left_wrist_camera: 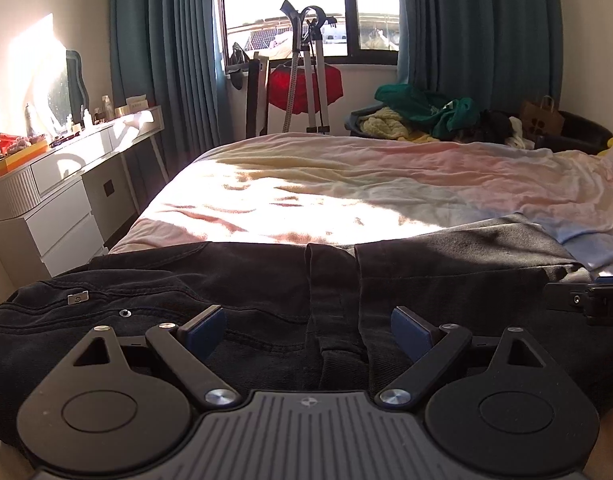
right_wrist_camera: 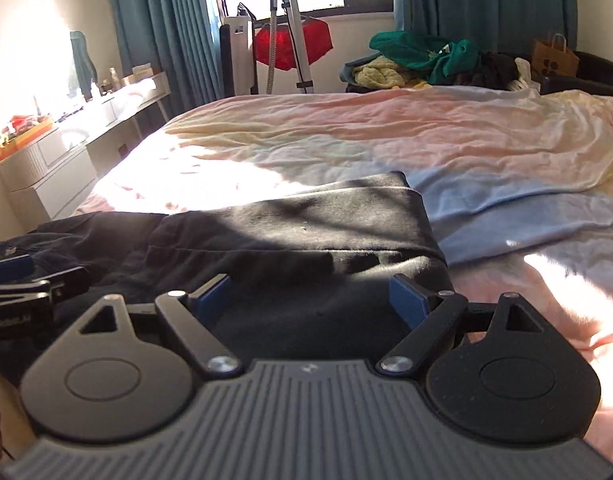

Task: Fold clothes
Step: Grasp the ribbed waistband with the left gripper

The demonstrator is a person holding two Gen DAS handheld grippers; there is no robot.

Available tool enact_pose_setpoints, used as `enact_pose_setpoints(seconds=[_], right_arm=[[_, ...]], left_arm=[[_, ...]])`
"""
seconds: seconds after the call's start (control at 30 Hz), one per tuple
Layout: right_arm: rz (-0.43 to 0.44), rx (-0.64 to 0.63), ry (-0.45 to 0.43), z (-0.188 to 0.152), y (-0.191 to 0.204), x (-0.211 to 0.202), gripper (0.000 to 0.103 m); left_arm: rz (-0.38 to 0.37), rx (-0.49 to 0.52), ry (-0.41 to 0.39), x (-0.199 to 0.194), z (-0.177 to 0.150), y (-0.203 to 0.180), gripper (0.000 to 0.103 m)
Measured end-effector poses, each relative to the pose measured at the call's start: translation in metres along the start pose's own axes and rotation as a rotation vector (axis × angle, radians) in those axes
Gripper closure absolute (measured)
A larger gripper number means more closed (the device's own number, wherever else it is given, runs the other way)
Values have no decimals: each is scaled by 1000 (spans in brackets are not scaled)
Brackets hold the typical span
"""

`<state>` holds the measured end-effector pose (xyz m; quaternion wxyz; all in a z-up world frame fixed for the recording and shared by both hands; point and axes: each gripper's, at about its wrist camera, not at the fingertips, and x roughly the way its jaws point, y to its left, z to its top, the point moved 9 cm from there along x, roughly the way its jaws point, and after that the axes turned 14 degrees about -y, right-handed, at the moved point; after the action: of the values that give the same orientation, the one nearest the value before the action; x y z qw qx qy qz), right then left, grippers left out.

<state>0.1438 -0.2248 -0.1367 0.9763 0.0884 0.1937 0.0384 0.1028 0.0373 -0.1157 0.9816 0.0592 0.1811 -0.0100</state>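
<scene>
Sunlit bed [left_wrist_camera: 346, 184] carries black jeans [left_wrist_camera: 234, 280] spread flat along its near edge. Left gripper [left_wrist_camera: 308, 330] sits wide open over the waistband, holding nothing; right gripper [right_wrist_camera: 312, 300] sits equally wide over the legs, also empty.

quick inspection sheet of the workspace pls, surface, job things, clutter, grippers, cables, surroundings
surface: bed with a wrinkled pastel sheet, partly sunlit.
job's things: black jeans lying across the near edge of the bed.
clutter: heap of clothes and a paper bag beyond the bed.
grippers: left gripper and right gripper both open, low over the jeans, holding nothing.
cables: nothing seen.
surroundings: window, teal curtains, white dresser, garment steamer.
</scene>
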Motion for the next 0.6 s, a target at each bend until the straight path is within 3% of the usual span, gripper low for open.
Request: enact_pose_setpoints(seconds=[0.13, 0.27, 0.43, 0.6], right_arm=[[-25, 36, 45, -23, -11, 12, 16], [-53, -40, 28, -26, -3, 17, 14], [-44, -31, 22, -24, -5, 12, 14], [-30, -21, 31, -22, -6, 7, 14]], left_arm=[[3, -24, 82, 14, -24, 2, 10], [-9, -69, 74, 13, -26, 9, 11], [7, -125, 59, -11, -16, 25, 9], [32, -327, 80, -41, -1, 72, 8]])
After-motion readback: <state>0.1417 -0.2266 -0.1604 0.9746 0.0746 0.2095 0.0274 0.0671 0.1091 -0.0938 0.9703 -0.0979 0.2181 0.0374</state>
